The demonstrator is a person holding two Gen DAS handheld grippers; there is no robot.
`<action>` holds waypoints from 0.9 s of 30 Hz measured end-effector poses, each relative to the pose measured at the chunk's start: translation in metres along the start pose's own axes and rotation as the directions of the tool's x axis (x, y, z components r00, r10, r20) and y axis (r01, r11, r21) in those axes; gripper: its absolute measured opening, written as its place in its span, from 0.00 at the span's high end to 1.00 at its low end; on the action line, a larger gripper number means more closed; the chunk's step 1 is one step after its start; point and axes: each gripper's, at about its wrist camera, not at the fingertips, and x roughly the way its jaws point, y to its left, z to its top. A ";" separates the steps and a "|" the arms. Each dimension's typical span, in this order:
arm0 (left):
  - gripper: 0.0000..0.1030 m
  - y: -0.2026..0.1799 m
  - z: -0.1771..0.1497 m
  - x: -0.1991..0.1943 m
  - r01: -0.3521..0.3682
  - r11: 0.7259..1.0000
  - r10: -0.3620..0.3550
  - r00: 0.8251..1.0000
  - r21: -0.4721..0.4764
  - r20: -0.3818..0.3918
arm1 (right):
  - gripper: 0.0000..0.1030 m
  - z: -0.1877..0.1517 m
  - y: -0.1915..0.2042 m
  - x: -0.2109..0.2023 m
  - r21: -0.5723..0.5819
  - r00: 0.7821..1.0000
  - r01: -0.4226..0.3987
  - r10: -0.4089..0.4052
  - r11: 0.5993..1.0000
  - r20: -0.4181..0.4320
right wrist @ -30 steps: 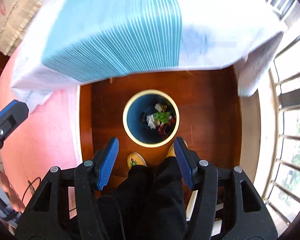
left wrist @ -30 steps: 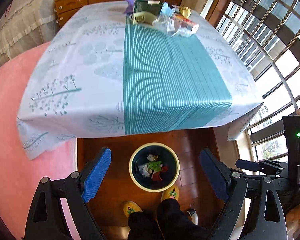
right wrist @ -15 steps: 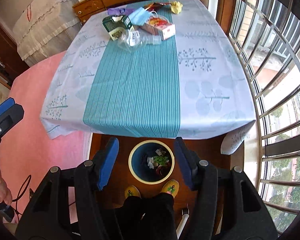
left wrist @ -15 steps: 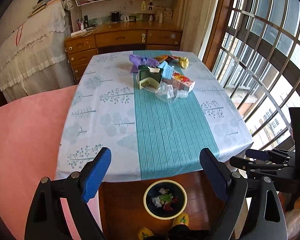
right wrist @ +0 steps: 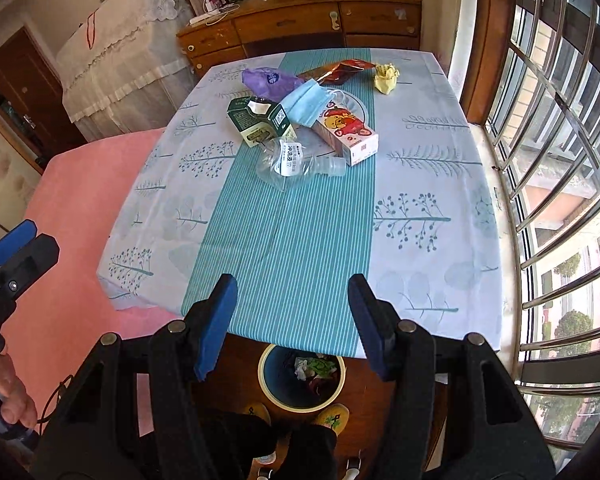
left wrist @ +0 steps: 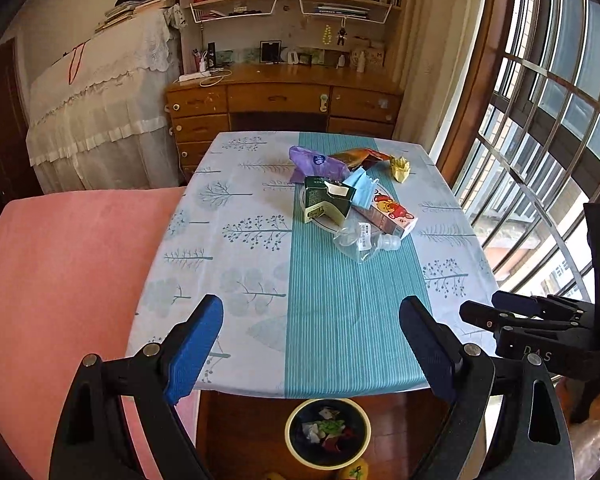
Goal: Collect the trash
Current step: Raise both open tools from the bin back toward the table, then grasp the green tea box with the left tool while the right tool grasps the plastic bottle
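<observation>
Both grippers' fingers [left wrist: 196, 344] spread, empty; trash pile [left wrist: 350, 204] lies well beyond

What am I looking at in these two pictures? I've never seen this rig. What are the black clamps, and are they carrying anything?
No robot here: a person holds a hand-held clamp in each hand, with a camera on each looking along its blue-padded jaws. One picture is from the left gripper, the other from the right gripper. Both stand open and carry nothing. On the table's cloth lies trash: a green carton, a clear bottle, a blue face mask, a cartoon-printed box, a purple bag, a brown wrapper and a yellow paper wad. A bin with scraps stands on the floor.
</observation>
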 end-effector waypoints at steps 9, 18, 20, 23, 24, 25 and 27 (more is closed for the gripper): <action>0.12 0.021 0.034 0.073 0.014 0.998 -0.012 0.999 0.066 -0.039 | 0.47 0.040 0.013 0.049 0.029 1.000 -0.007 0.007 1.000 -0.011; 0.12 0.048 0.110 0.222 0.194 0.945 -0.174 0.980 0.262 -0.099 | 0.47 0.088 0.000 0.122 0.310 0.999 0.045 -0.035 0.950 -0.037; 0.12 0.050 0.122 0.258 0.229 0.915 -0.203 0.973 0.334 -0.110 | 0.47 0.091 -0.008 0.141 0.402 0.999 0.046 -0.032 0.914 -0.040; 0.12 0.048 0.136 0.305 0.285 0.863 -0.250 0.958 0.417 -0.136 | 0.47 0.092 -0.019 0.169 0.528 0.999 0.047 -0.034 0.848 -0.035; 0.12 0.045 0.139 0.317 0.301 0.844 -0.265 0.954 0.444 -0.141 | 0.47 0.091 -0.023 0.177 0.567 0.999 0.049 -0.036 0.822 -0.034; 0.12 0.041 0.141 0.329 0.314 0.821 -0.281 0.949 0.476 -0.142 | 0.47 0.091 -0.027 0.185 0.599 0.999 0.049 -0.037 0.799 -0.032; 0.13 0.034 0.143 0.348 0.342 0.770 -0.316 0.938 0.538 -0.144 | 0.47 0.089 -0.034 0.201 0.654 0.999 0.046 -0.034 0.755 -0.031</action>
